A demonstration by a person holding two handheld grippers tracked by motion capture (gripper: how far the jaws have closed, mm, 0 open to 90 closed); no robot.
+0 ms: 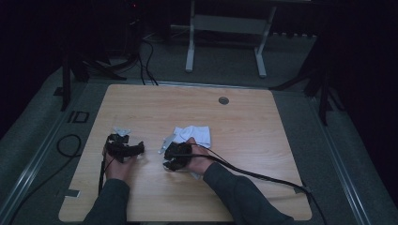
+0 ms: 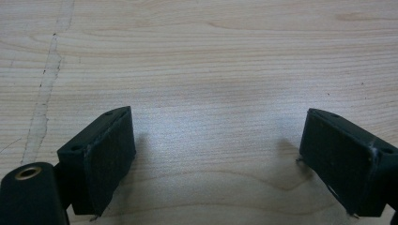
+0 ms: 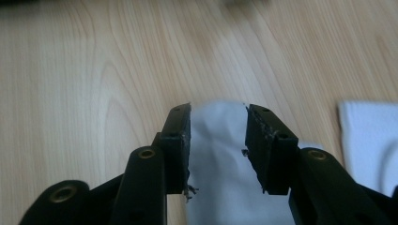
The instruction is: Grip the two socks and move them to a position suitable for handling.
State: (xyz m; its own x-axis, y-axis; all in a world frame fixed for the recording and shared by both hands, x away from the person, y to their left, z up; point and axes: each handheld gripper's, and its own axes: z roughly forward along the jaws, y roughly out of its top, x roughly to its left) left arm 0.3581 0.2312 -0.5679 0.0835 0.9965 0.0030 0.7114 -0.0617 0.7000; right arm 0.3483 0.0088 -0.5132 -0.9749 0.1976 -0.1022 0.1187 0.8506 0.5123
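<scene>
The white cloth (image 1: 195, 136) lies crumpled on the desk (image 1: 244, 140), a little right of centre and nearer your side than the far edge. In the high view its long axis runs slantwise, from the far right corner near the middle of the desk back toward your right hand (image 1: 199, 161), where a small bit of white shows under the wrist. Which way any hem or corner points is too blurred to tell.

In the right gripper view a tongue of the cloth (image 3: 218, 159) runs straight up between the jaws, along the line the gripper points, and ends level with the jaw tips. A second fold of it (image 3: 371, 140) lies off to the right, apart from the jaws.

Your right gripper (image 1: 174, 157) sits at the near left edge of the cloth, pointing left and slightly away from you, held low over the desk with your forearm coming in slantwise from the lower right. Its jaws stand at a middling gap, with cloth between them; whether the pads press on it I cannot tell, since the gap looks wider than the strip is thick.

Your left gripper (image 1: 123, 147) rests to the left, well apart from the cloth, your hand (image 1: 115, 164) behind it. Its jaws are spread wide over bare wood (image 2: 211, 93), with nothing between them.
</scene>
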